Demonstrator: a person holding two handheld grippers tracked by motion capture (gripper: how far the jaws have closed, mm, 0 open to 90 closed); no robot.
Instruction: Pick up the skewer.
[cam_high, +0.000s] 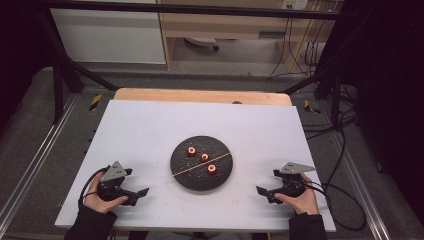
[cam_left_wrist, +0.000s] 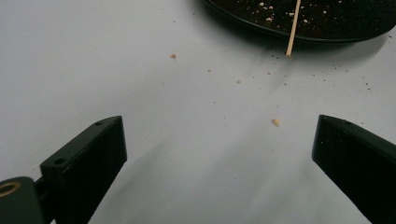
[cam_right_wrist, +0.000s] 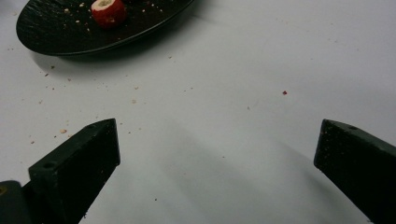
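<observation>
A round black plate (cam_high: 192, 177) lies mid-table with three small red pieces (cam_high: 204, 157) on it. A thin wooden skewer (cam_high: 200, 164) lies across the plate, its left end poking past the rim. My left gripper (cam_high: 141, 192) rests on the white table at the plate's lower left, jaws wide apart with nothing between them. In the left gripper view the skewer (cam_left_wrist: 293, 27) tip and plate rim (cam_left_wrist: 280, 33) are ahead. My right gripper (cam_high: 261, 190) sits at the plate's lower right, open and empty. In the right gripper view the plate (cam_right_wrist: 70, 39) holds one red piece (cam_right_wrist: 108, 12).
Crumbs (cam_left_wrist: 276, 122) are scattered over the white tabletop (cam_high: 150, 125) near the plate. A wooden strip (cam_high: 200, 95) runs along the table's far edge. Black frame bars and cables (cam_high: 340, 150) stand around the table, with grey floor beyond.
</observation>
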